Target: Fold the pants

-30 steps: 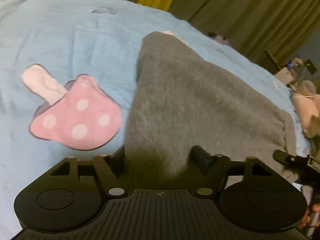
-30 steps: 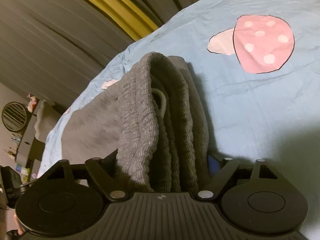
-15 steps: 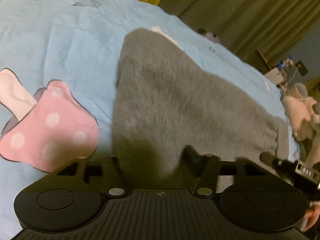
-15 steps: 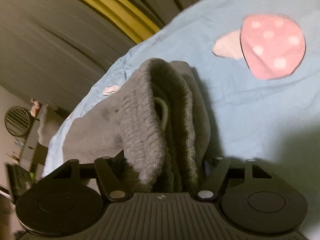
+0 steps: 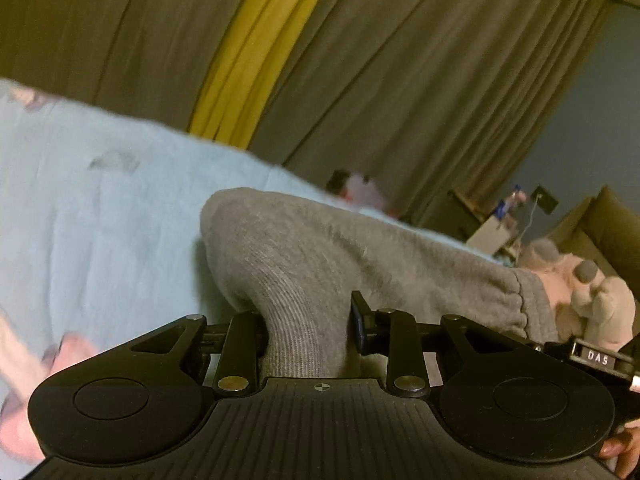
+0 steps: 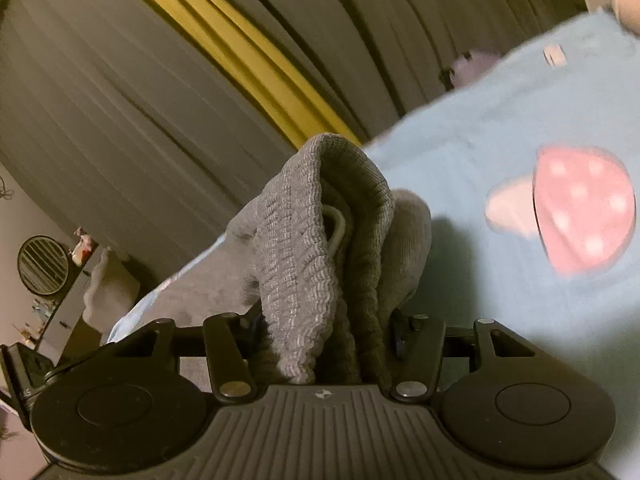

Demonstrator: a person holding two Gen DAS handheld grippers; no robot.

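Note:
Grey knit pants (image 5: 360, 248) lie on a light blue bed sheet (image 5: 100, 220). My left gripper (image 5: 306, 320) has a bunched fold of one end pinched between its fingers and lifted off the sheet; its jaws are still closing on the cloth. My right gripper (image 6: 324, 328) grips the thick folded waistband of the pants (image 6: 304, 240), and its jaws are closing too. The waistband fills the gap, with a drawstring loop (image 6: 338, 220) showing in the fold. A pink mushroom print (image 6: 580, 216) lies on the sheet (image 6: 500, 140) to the right.
Olive curtains with a yellow strip (image 5: 256, 52) hang behind the bed. A pink and grey plush toy (image 5: 580, 288) and cluttered furniture (image 5: 500, 232) stand beyond the bed's right end. A round fan (image 6: 42, 264) sits on a cabinet at the left.
Both grippers have risen and tilted upward, so curtains now fill the upper views. The gripped parts of the pants came up with them, and both pairs of jaws have narrowed on the cloth.

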